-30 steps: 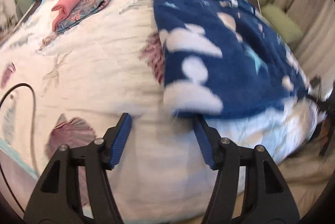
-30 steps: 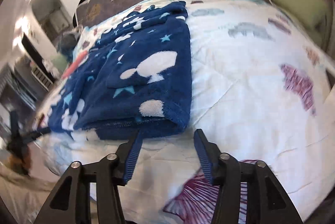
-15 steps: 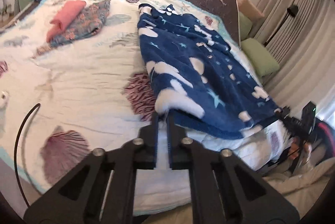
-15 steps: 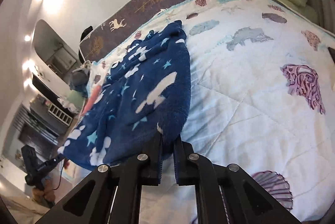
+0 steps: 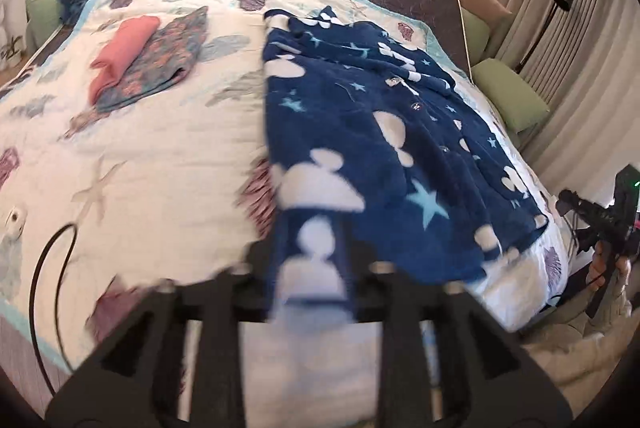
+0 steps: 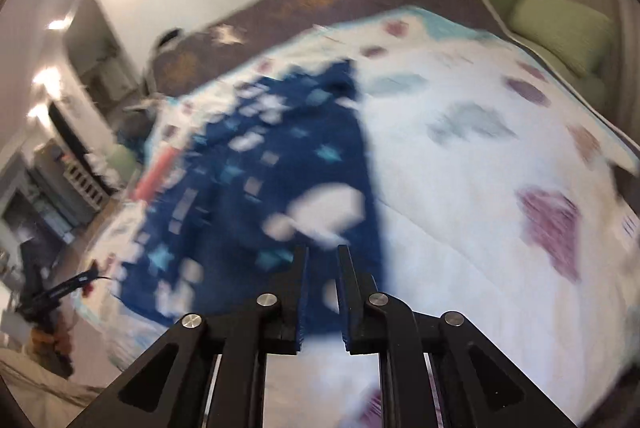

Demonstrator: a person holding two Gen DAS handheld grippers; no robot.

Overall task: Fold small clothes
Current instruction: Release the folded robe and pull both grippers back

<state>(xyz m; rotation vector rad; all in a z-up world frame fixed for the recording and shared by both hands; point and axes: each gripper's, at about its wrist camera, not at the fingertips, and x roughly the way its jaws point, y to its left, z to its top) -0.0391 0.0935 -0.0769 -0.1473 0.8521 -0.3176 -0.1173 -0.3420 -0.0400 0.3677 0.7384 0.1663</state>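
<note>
The left gripper (image 5: 310, 264) clamps a bunched corner of the blue starry garment (image 5: 384, 131), its jaws having just been opening around the thick fleece. The right gripper (image 6: 322, 288) pinches the other near corner (image 6: 320, 308), jaws barely parted and also just opening slightly. From both, the garment stretches toward twelve o'clock across the seashell bedspread (image 5: 160, 147). At ten o'clock lie folded clothes (image 5: 148, 63).

Both my grippers now lifted off quilt (image 5: 152, 155). Left gripper (image 5: 310, 268) jaws just reopened partly, near corner of blue fleece garment (image 5: 360, 131) bunched between them. Right gripper (image 6: 322, 268) jaws parted slightly, other corner raised with it.
</note>
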